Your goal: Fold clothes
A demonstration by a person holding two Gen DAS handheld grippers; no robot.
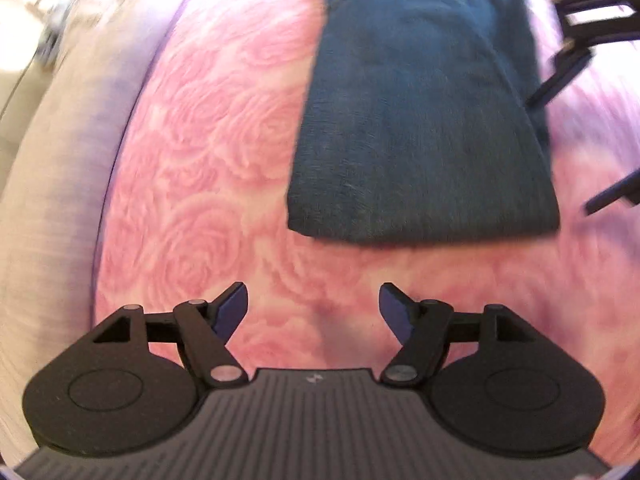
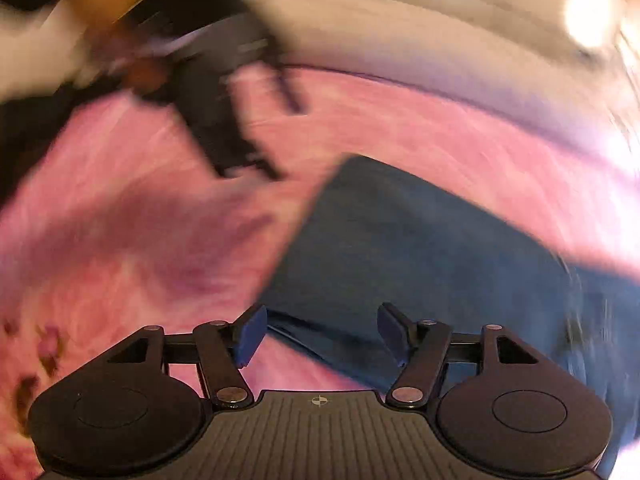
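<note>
1. Left wrist view: the left hand-held gripper [image 1: 313, 306] hangs over a pink rose-patterned bedspread [image 1: 208, 184] with its jaws wide apart and nothing between them. The folded dark blue-green garment [image 1: 424, 128], probably trousers though the blur leaves this unsure, lies flat on the bedspread ahead of the fingertips and a little to the right, clear of them. Its long axis runs away from the camera, and the near short edge faces this gripper squarely. A pale cushioned edge [image 1: 60, 168] borders the bedspread on the left. At the right rim, the other gripper's black linkage [image 1: 576, 40] shows beside the garment's far right side.

2. Right wrist view: the right hand-held gripper [image 2: 322, 328] also stands wide, gripping nothing. The picture is heavily smeared. Here the garment [image 2: 420, 240] begins right at the fingertips: one edge passes beneath the gap between the fingers, and the cloth runs off to the upper right. The left hand-held gripper [image 2: 228, 120] shows as a dark blur beyond, over the pink cover.

3. Judged from both views, the right gripper is the nearer one, already over an edge; the left must still go forward to reach the short end.
</note>
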